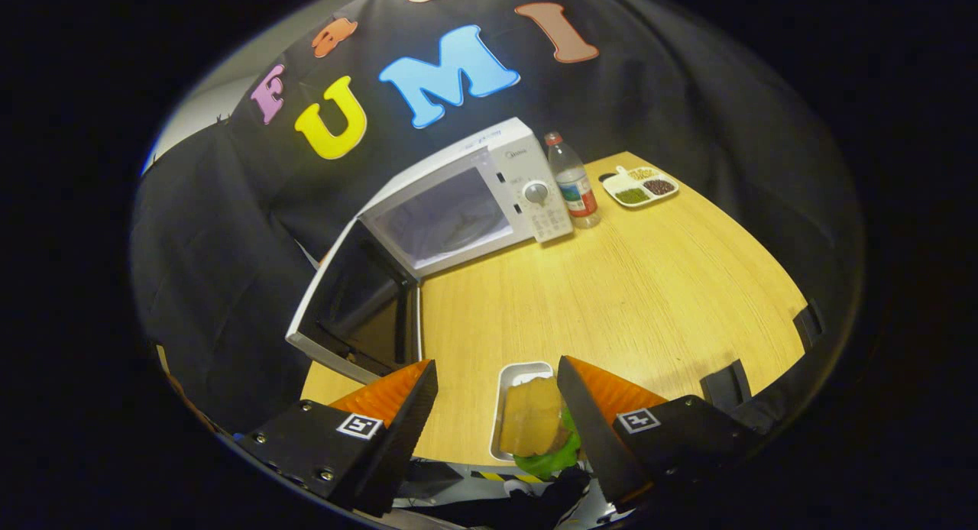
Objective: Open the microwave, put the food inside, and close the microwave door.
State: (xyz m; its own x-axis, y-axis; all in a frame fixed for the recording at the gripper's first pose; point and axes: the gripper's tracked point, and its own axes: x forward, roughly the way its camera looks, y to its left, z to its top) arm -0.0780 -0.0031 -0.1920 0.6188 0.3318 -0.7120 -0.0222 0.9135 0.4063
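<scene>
Gripper (pixel 497 408) fingers spread wide, empty, above near table (pixel 649 286) edge. Microwave (pixel 458 209) at far left corner, door (pixel 359 308) swung open. Food tray (pixel 527 415) at near edge, between fingers, nearer right one. Risk: off-centre close could tip tray over edge. Tray's near end hidden; microwave cavity hard to make out.

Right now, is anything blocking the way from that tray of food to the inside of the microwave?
Nothing visible does. The food tray sits between the open gripper fingers, unheld. The microwave door is swung wide open, and only bare table lies between tray and cavity. The bottle and snack dish stand off beyond the microwave's control panel.
</scene>
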